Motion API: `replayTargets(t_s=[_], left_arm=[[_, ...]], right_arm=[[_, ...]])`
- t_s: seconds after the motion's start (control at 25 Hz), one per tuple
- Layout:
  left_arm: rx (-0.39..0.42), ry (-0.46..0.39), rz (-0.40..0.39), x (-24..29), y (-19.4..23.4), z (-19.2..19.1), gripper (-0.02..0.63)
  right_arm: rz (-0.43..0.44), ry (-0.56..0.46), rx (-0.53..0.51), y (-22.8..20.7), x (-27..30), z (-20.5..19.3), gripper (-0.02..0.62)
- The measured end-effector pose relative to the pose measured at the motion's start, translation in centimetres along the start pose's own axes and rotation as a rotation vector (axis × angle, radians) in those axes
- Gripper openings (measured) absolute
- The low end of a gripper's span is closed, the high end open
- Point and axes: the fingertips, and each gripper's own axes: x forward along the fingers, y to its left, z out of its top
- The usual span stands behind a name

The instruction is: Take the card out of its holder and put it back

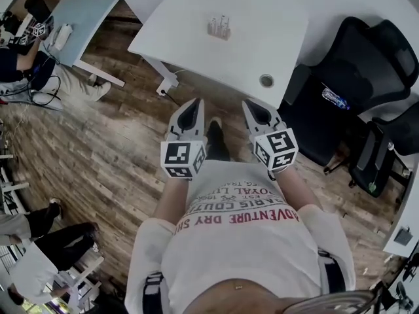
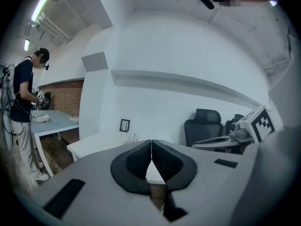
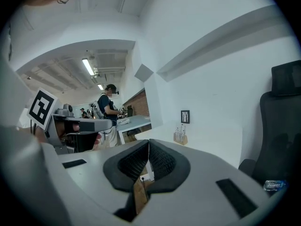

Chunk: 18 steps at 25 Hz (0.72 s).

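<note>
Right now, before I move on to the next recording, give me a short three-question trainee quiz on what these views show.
1. True or false: the left gripper is wide open.
2. Where does the card holder stand? A: on the white table. B: on a tray. C: on a stool.
3. How do the fingers of the right gripper stand, and what is between them?

Key: 1 false, it is shut. 2 A. 3 pressed together, nothing between them.
</note>
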Motion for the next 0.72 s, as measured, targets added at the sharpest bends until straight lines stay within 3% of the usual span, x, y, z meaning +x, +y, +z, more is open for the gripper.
replayTargets(t_s=[0.36,0.72], left_arm=[[-0.001,-0.001,-0.111,11.9,7.0,2.1,0.026],[-0.032,0.046,-0.248,23.8,16.3,5.7,0.026]], right_arm=[[-0.132,0.000,0.040,-6.1,10.5,1.7,0.025],[-0.250,-0.003,0.090,-11.0,22.6,6.6,0.025]])
